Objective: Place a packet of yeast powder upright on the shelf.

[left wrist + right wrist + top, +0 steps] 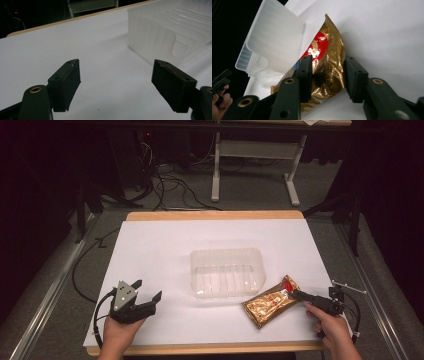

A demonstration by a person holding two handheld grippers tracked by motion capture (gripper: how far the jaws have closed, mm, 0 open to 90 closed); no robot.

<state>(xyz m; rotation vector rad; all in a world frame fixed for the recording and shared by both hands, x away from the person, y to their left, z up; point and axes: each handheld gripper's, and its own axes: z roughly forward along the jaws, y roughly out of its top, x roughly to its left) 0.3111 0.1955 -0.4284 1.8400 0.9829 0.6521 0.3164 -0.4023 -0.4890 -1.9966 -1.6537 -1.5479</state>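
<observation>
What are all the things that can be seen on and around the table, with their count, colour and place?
Clear plastic tray: one, transparent, empty, middle of the table.
Foil packet: one, gold with a red patch, to the right of the tray and nearer the person.
White sheet: one, white, covers most of the table top.
Table: one, light wood edge shows around the sheet.
Metal stand: one, grey-white, on the floor behind the table.
Cables: several, black, on the floor behind the table.
Left gripper: one, black, near left corner, jaws wide apart, holding nothing.
Right gripper: one, black, jaws on either side of the packet's red end, not closed on it.
</observation>
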